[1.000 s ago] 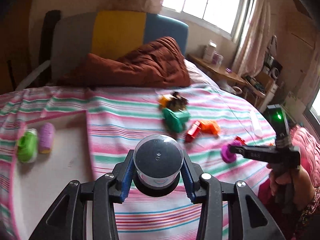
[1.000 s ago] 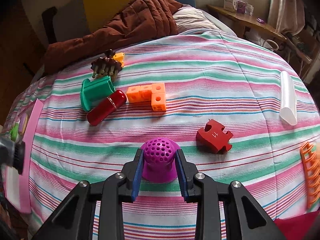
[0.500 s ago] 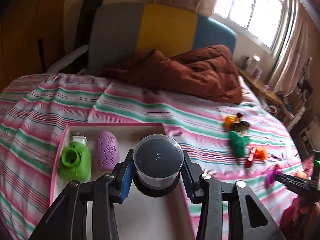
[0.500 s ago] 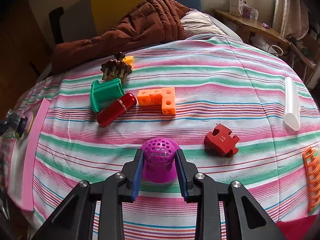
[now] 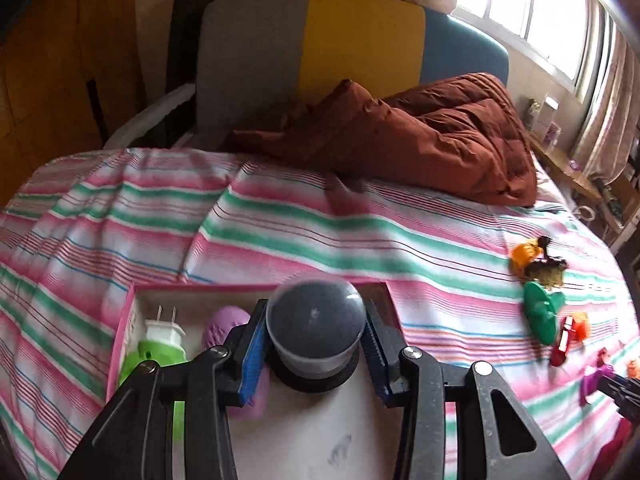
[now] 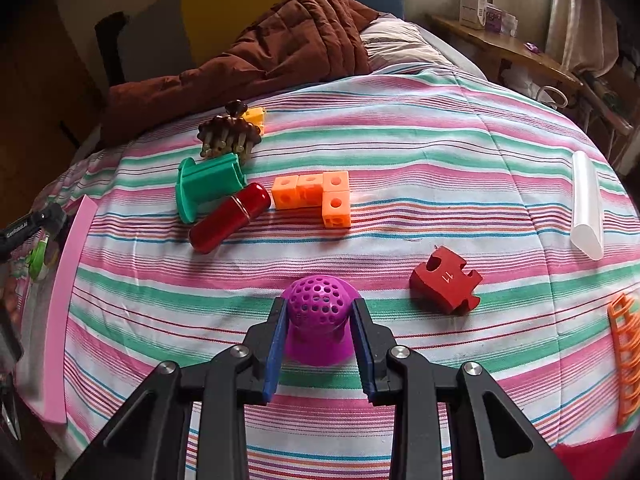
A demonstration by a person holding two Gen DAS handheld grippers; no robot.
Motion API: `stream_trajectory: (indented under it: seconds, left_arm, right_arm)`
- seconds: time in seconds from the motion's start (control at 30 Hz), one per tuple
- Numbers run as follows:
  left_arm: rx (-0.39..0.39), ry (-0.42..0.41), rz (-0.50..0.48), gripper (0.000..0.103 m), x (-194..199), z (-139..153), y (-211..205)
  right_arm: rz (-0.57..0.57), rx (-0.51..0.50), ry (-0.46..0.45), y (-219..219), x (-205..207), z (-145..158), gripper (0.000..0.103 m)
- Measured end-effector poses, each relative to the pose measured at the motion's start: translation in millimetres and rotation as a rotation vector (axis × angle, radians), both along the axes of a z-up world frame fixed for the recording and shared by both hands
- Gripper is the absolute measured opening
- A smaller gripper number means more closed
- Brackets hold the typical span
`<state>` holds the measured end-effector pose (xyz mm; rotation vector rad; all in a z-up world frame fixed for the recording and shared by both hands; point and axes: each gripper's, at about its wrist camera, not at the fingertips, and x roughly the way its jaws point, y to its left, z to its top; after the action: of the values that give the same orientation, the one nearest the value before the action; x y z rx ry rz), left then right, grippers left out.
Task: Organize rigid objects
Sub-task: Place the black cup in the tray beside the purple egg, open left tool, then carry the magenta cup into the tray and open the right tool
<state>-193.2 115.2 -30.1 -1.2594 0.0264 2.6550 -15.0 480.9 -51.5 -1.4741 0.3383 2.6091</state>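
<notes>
Two pieces already lie in my pink-rimmed tray (image 5: 120, 332): a green plug-in gadget (image 5: 154, 354) at about nine o'clock of my left gripper (image 5: 316, 354) and a lilac egg-shaped piece (image 5: 224, 320) just beside it. A third, the clear-domed dark cup (image 5: 316, 330), sits between my left fingers over the tray floor; those jaws are opening, and the right-hand pad already seems to stand clear of the cup, so I judge this the drop. My right gripper (image 6: 319, 338) stays clamped on the purple perforated dome (image 6: 319, 308), resting low on the striped sheet (image 6: 400, 160). Still left out on the bed: the green spool (image 6: 208, 186), red capsule (image 6: 230, 222) and orange cubes (image 6: 316, 196) around eleven to twelve o'clock of that gripper, the brown spiky piece (image 6: 228, 134) beyond, the red puzzle block (image 6: 446, 286) at two, the white tube (image 6: 586, 210) and orange ladder piece (image 6: 626, 356) at far right. A second ago my left camera looked across the sheet with the tray off at nine o'clock; now the tray lies right beneath it.
</notes>
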Motion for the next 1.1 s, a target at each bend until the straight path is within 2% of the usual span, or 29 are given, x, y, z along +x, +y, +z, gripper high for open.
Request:
stream_trajectory:
  seconds: [0.1, 0.2, 0.4, 0.63, 0.73, 0.9, 1.1]
  left_arm:
    - [-0.017, -0.009, -0.001, 0.049, -1, -2, 2]
    - [0.021, -0.004, -0.014, 0.050, 7, 2, -3]
    - [0.106, 0.074, -0.015, 0.050, 47, 21, -20]
    - [0.186, 0.049, -0.063, 0.050, 107, 14, -38]
    - [0.177, 0.037, -0.060, 0.050, 127, 7, -44]
    - [0.134, 0.066, -0.065, 0.050, 161, 0, -50]
    - [0.099, 0.043, -0.088, 0.050, 182, -12, -54]
  right_arm:
    - [-0.003, -0.002, 0.000, 0, 0, 0, 0.032]
    - [-0.002, 0.000, 0.000, 0, 1, 0, 0.032]
    - [-0.007, 0.005, 0.004, 0, 1, 0, 0.032]
    - [-0.011, 0.019, 0.002, -3, 1, 1, 0.032]
    - [-0.011, 0.028, 0.003, -5, 1, 1, 0.032]
    - [0.007, 0.045, 0.008, -12, 1, 2, 0.032]
    - [0.102, 0.044, 0.042, -43, 1, 7, 0.032]
